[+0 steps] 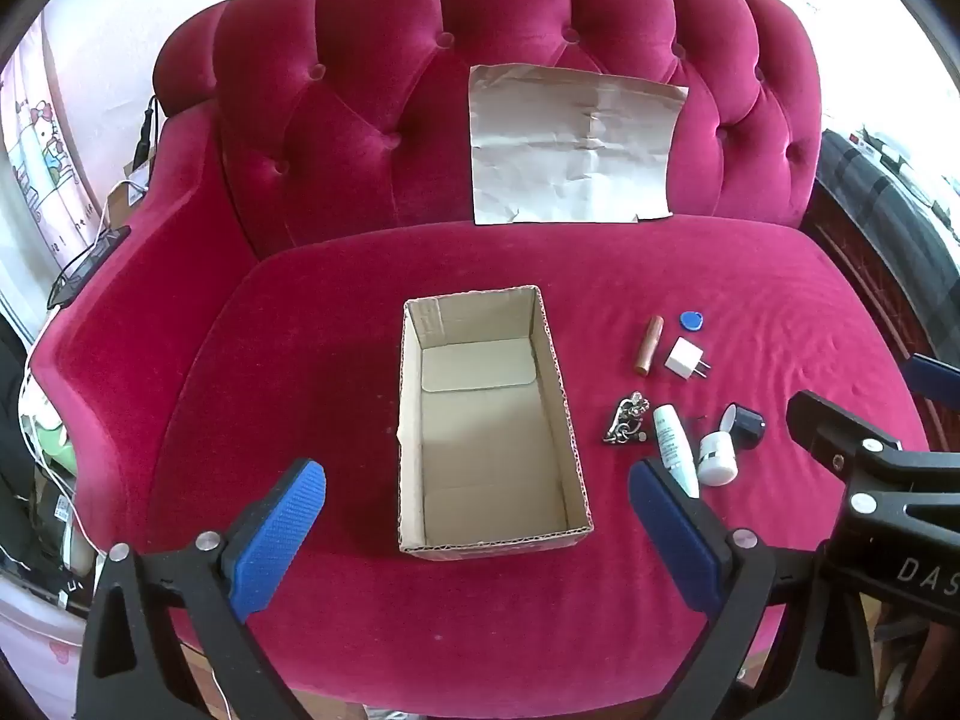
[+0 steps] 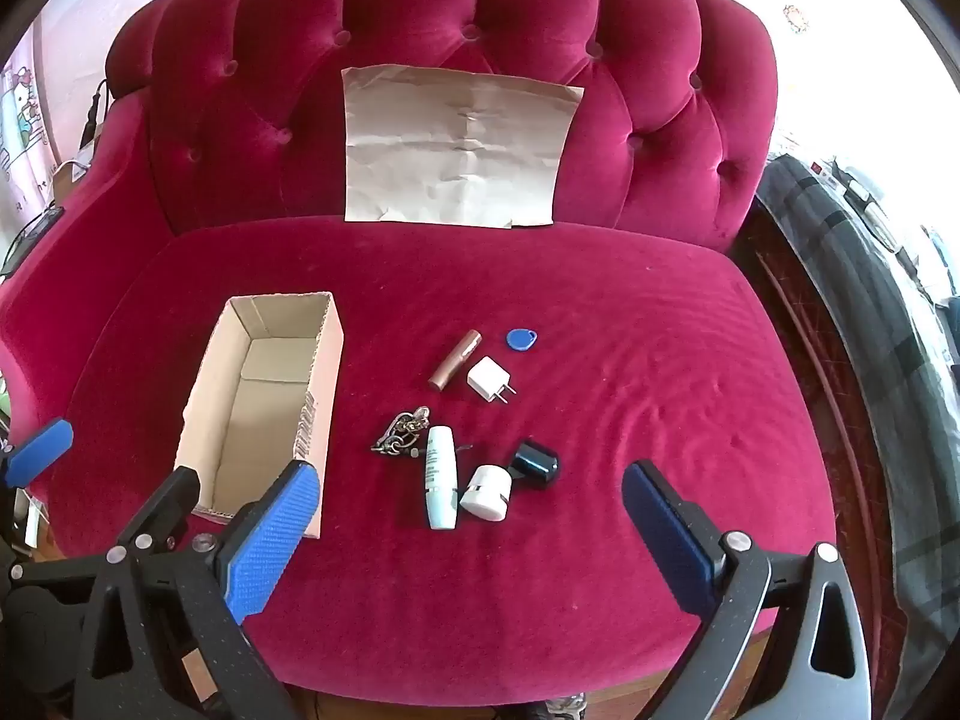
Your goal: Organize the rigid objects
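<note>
An empty open cardboard box [image 1: 486, 420] [image 2: 264, 396] lies on the red velvet sofa seat [image 1: 336, 360] [image 2: 630, 360]. To its right sit a brown tube [image 1: 648, 344] [image 2: 455, 359], a blue tag [image 1: 692, 321] [image 2: 521, 339], a white plug adapter [image 1: 686, 360] [image 2: 489, 381], a metal chain [image 1: 627, 418] [image 2: 403, 432], a white tube [image 1: 675, 450] [image 2: 440, 476], a small white jar [image 1: 717, 457] [image 2: 487, 492] and a dark cap [image 1: 744, 423] [image 2: 536, 462]. My left gripper [image 1: 477, 531] hangs open over the box's near end. My right gripper [image 2: 468, 531] hangs open just short of the white tube and jar.
A creased sheet of brown paper [image 1: 573, 144] [image 2: 456, 147] leans on the tufted backrest. Cables and a phone [image 1: 90, 258] lie on the left armrest. A dark plaid cloth [image 2: 870, 312] lies to the right of the sofa.
</note>
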{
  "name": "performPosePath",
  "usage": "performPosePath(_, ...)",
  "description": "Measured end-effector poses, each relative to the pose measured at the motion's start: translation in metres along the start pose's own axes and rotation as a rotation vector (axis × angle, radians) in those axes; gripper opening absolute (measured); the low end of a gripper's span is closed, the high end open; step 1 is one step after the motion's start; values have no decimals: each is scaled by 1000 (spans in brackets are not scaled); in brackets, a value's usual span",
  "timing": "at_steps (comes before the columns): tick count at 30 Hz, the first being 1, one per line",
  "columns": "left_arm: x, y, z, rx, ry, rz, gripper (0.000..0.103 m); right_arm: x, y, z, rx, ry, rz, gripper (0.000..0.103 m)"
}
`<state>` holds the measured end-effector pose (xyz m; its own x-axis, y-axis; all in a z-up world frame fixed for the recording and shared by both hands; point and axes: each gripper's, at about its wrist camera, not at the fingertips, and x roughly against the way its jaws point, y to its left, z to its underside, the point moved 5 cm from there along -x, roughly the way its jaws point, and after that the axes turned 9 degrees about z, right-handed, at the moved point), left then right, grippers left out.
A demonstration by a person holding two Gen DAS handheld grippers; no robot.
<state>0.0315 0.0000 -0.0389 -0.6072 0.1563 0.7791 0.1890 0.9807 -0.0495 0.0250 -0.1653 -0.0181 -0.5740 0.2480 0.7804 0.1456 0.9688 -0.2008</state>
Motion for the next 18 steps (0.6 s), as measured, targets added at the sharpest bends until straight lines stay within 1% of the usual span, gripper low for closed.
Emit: performPosePath(18,0,-3,0,0,-2,3,103,1,-1,-1,4,-2,5,103)
